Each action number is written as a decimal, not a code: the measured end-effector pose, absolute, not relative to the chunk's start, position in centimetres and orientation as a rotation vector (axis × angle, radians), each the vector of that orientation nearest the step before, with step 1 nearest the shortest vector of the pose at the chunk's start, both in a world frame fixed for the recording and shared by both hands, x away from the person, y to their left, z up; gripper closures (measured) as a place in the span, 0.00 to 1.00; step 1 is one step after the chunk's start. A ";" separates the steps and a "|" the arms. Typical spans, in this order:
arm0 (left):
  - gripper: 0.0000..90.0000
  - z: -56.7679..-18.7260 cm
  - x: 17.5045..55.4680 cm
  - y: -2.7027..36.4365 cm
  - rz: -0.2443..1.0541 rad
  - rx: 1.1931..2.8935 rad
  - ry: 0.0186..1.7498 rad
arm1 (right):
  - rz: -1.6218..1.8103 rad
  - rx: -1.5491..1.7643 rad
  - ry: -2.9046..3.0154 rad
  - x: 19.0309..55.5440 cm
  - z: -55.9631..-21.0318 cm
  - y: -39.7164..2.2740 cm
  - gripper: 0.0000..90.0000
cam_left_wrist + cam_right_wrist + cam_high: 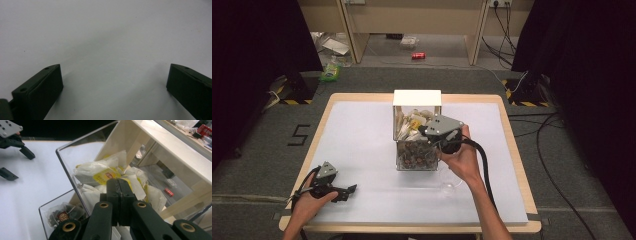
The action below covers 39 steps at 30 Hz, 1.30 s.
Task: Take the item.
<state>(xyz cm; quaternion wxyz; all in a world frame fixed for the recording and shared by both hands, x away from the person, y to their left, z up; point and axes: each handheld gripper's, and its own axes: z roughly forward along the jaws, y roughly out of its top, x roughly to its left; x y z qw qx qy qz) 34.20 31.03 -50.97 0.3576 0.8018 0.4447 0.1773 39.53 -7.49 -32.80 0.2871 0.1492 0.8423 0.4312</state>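
I had the right gripper [430, 134] up at the clear box [417, 150] in the middle of the table [362, 145], its jaws pressed flat together over the rear compartment — whether a thin edge of anything was caught between them I could not tell. Beneath the closed tips lay the white sachets [100, 171] with yellow labels, heaped in that compartment; the front compartment, nearer me, held darker tea bags [61, 216]. The left gripper [347, 192] lay low on the table's near left corner, well apart from the box, its jaws spread wide with only bare white tabletop between them — holding nothing.
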 end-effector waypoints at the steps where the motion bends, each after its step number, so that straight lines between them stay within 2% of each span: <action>1: 0.00 -51.0 34.2 31.0 0.458 2.070 1.147 | 1.159 0.398 2.247 39.5 -32.7 -7.5 1.00; 20: 0.00 -51.0 34.2 31.0 0.458 2.070 1.147 | 1.298 0.369 2.049 37.1 -29.7 -8.9 1.00; 39: 0.00 -51.0 34.2 31.1 0.459 2.070 1.146 | 1.363 0.372 1.965 35.9 -28.2 -10.2 1.00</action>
